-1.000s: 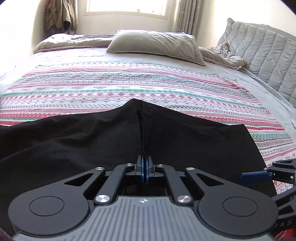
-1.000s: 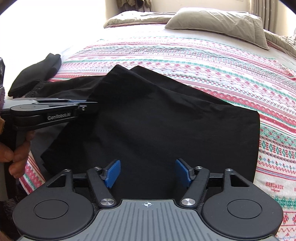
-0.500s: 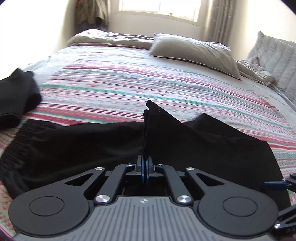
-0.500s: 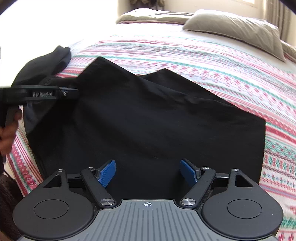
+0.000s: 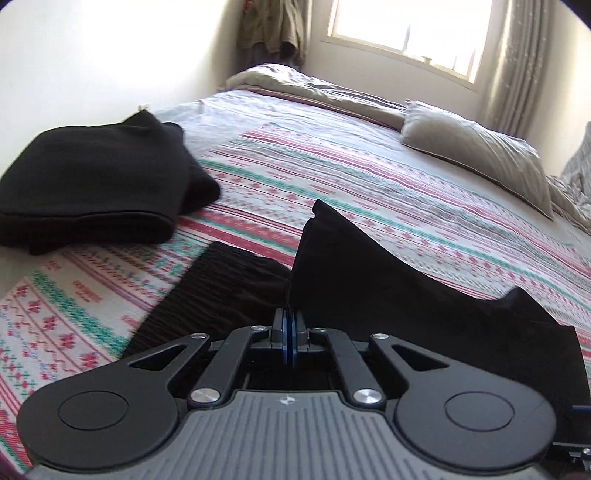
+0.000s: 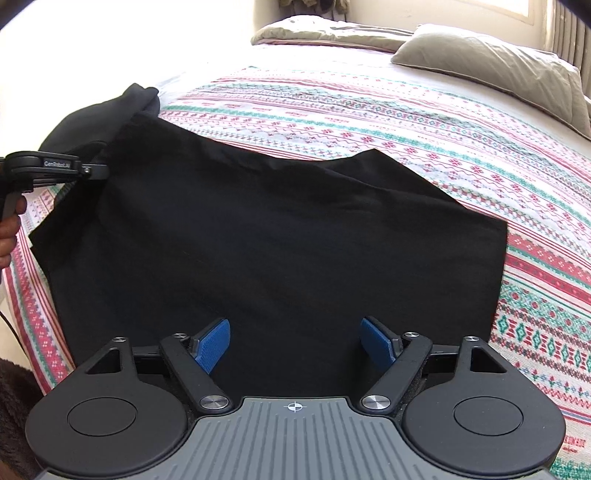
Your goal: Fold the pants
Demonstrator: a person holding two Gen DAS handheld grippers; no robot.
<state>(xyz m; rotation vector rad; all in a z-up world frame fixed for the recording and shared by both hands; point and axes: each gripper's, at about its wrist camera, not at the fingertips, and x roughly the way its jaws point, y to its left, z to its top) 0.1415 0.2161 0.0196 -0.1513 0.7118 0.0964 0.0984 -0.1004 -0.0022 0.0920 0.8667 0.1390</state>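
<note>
Black pants [image 6: 280, 236] lie on the patterned bedspread [image 6: 406, 122]. My left gripper [image 5: 291, 325] is shut on a lifted edge of the pants [image 5: 354, 269] and holds the cloth raised over the ribbed waistband [image 5: 218, 291]. In the right wrist view the left gripper [image 6: 92, 171] shows at the far left, holding the cloth up. My right gripper [image 6: 295, 341] is open with its blue pads [image 6: 212, 343] spread, low over the near part of the pants and holding nothing.
A folded black garment [image 5: 92, 184] sits on the bed's left side, also seen in the right wrist view [image 6: 99, 122]. A grey pillow [image 5: 476, 151] and rumpled duvet [image 5: 314, 88] lie at the head of the bed below a window [image 5: 406, 26].
My left gripper has carried the held pants edge leftward across the bed, bringing the waistband and the folded black garment into view. My right gripper has stayed open over the pants.
</note>
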